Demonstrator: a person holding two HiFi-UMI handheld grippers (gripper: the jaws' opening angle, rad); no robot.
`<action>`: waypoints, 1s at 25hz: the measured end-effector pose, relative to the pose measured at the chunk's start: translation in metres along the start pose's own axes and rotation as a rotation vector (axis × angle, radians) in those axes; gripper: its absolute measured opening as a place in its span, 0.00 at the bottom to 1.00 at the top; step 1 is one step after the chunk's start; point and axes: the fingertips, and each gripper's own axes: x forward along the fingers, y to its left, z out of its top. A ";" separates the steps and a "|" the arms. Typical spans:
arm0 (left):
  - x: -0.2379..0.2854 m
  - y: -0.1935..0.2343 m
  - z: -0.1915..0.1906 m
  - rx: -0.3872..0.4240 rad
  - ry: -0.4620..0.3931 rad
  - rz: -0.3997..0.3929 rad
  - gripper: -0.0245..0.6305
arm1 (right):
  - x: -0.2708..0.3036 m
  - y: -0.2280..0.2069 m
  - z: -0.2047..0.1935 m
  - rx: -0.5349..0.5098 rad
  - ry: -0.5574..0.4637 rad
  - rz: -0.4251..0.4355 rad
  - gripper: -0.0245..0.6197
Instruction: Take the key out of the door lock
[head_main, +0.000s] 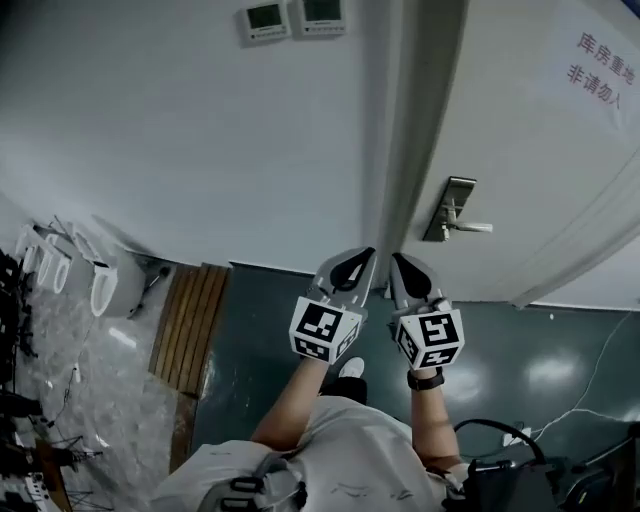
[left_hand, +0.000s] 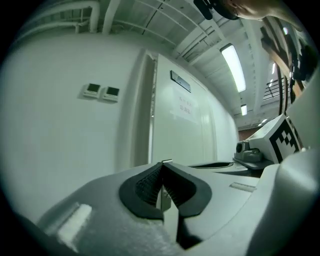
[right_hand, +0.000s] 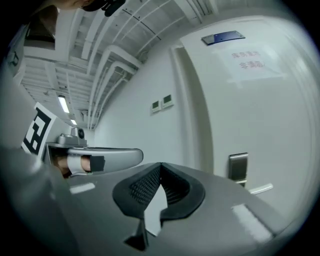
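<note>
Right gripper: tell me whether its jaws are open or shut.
Shut. On the right gripper the pads meet at their tips with nothing between them; the door handle is not touched.

head view looks down; both gripper views face the door (head_main: 520, 170).

White paper notice (head_main: 600, 68) on the door (head_main: 520, 150) — two lines of red Chinese print, 库房重地 above 非请勿入; blue plate (right_hand: 223, 37) over the door — too small to read
</note>
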 end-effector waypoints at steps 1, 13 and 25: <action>0.023 -0.008 0.001 -0.001 -0.001 -0.041 0.04 | -0.002 -0.025 0.002 0.001 -0.001 -0.047 0.04; 0.186 -0.024 0.023 0.026 -0.036 -0.209 0.04 | 0.006 -0.177 0.033 -0.016 -0.019 -0.300 0.04; 0.235 0.015 -0.002 0.010 -0.011 0.034 0.26 | 0.008 -0.218 -0.063 0.138 0.176 -0.096 0.04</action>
